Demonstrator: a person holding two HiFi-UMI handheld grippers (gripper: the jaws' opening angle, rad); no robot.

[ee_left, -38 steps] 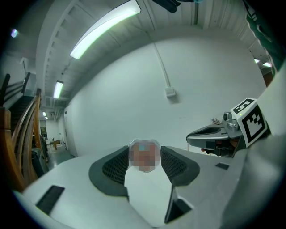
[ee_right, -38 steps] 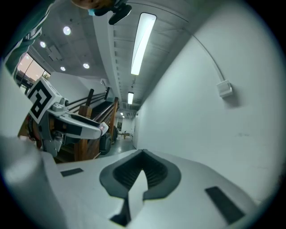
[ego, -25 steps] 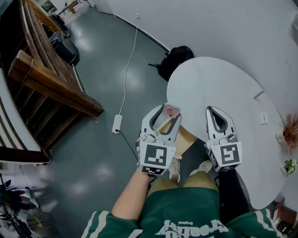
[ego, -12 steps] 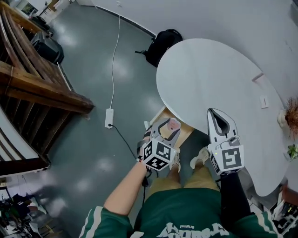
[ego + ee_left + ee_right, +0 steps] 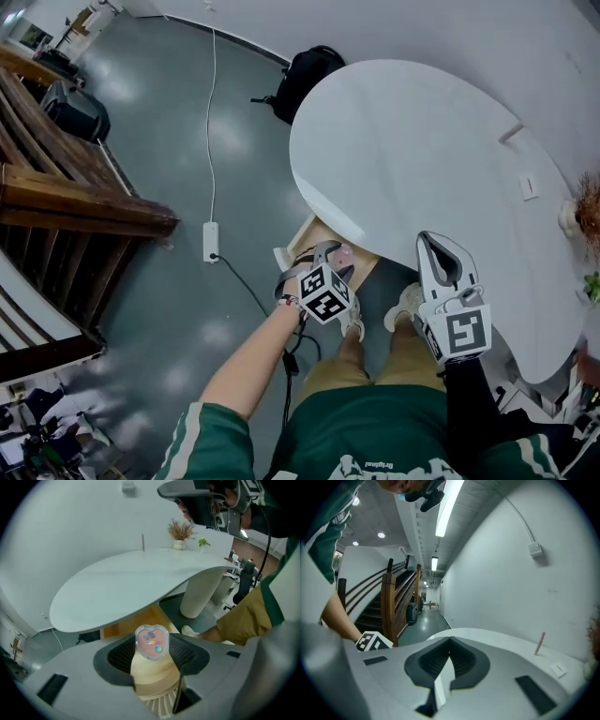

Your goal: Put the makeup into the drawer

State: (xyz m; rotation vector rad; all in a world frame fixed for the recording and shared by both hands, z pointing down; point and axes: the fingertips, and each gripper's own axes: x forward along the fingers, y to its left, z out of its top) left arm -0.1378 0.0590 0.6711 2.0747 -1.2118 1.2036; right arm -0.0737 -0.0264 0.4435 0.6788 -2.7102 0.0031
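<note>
Makeup [image 5: 151, 642] here is a small heart-shaped compact: a clear, glossy plastic case over a pink fill, with tiny iridescent stickers on the lid. It sits pinched between the ribbed black pads of the left gripper [image 5: 333, 258], whose jaws stand partly apart and are closed on the compact's edges. The gripper points steeply down above the open drawer [image 5: 312, 234], a pale wooden box that juts out from under the rim of the round white surface [image 5: 422, 150].

The case looks hard and slick, and its curved outline gives the pads little to bite on, so the squeeze should probably stay even and the wrist steady. A good placement would bring the compact low inside the drawer walls before the jaws part, since a drop from height could bounce it off the wood or over the side. Going in clear of the surface's overhanging edge also matters.

The right gripper [image 5: 450, 641] hangs over the surface with its jaws together and nothing between them. It is well apart from the drawer.
</note>
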